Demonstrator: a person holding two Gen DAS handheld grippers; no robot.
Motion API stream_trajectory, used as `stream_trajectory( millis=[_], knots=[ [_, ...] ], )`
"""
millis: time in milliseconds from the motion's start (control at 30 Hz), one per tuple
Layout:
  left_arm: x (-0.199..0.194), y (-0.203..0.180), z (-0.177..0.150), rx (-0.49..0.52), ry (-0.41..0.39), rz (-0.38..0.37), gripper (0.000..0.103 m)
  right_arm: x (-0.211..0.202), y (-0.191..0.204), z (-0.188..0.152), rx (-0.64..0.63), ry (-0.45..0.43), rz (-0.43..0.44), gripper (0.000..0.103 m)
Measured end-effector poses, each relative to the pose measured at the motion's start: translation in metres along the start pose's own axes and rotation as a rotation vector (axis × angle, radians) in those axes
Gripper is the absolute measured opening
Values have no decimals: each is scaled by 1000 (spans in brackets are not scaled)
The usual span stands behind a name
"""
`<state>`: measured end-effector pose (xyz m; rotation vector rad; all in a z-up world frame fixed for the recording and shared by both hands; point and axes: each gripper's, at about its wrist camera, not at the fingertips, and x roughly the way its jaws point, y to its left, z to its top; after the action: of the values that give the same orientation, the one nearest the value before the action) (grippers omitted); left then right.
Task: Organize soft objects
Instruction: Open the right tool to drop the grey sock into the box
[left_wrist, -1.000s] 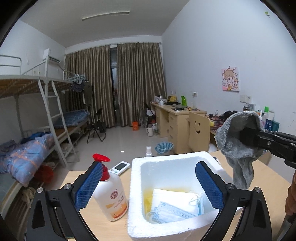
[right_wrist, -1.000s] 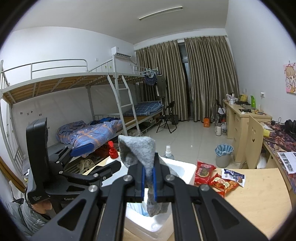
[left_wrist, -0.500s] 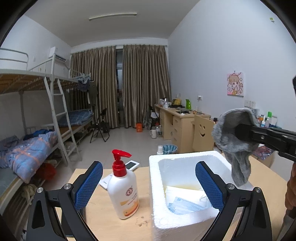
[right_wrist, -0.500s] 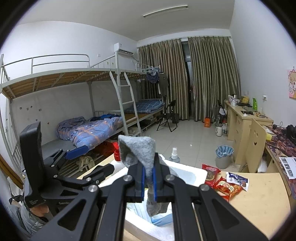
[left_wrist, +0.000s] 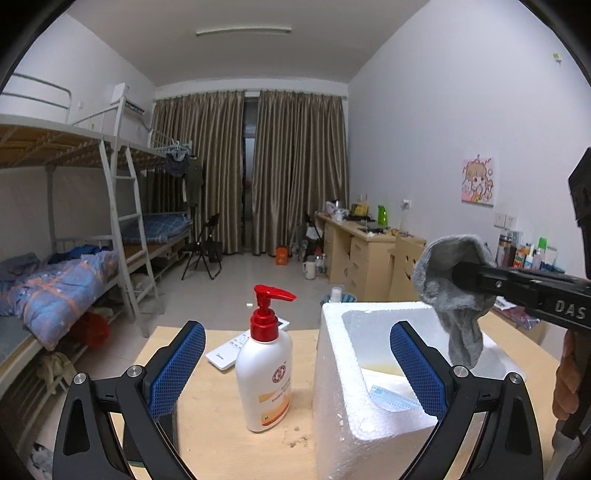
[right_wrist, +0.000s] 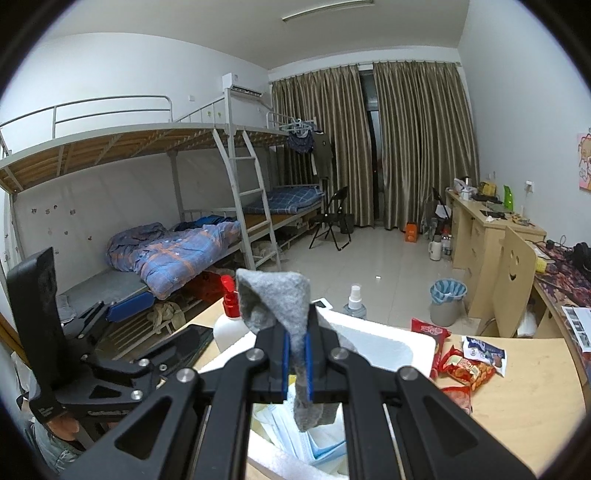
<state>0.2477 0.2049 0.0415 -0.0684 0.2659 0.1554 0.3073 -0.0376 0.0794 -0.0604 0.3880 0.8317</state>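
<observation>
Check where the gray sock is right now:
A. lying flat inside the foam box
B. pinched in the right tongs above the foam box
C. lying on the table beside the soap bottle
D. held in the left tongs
B: the gray sock hangs clamped in the right tongs over the foam box, while the left tongs are open with nothing in them.
</observation>
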Motion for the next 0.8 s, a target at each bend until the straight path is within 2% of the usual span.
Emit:
stream_trajectory(
  millis=[233, 433, 800],
  knots=[
    [-5, -7, -6, 32, -22, -6, 100, 6, -8, -3, 16, 23, -29, 9],
    [-12, -8, -8, 8, -50, -26, 100, 6, -10, -5, 26, 23, -47, 9],
    [-8, -10, -11, -2, -45, -23, 100, 5, -10, -8, 37, 24, -67, 9]
  ],
)
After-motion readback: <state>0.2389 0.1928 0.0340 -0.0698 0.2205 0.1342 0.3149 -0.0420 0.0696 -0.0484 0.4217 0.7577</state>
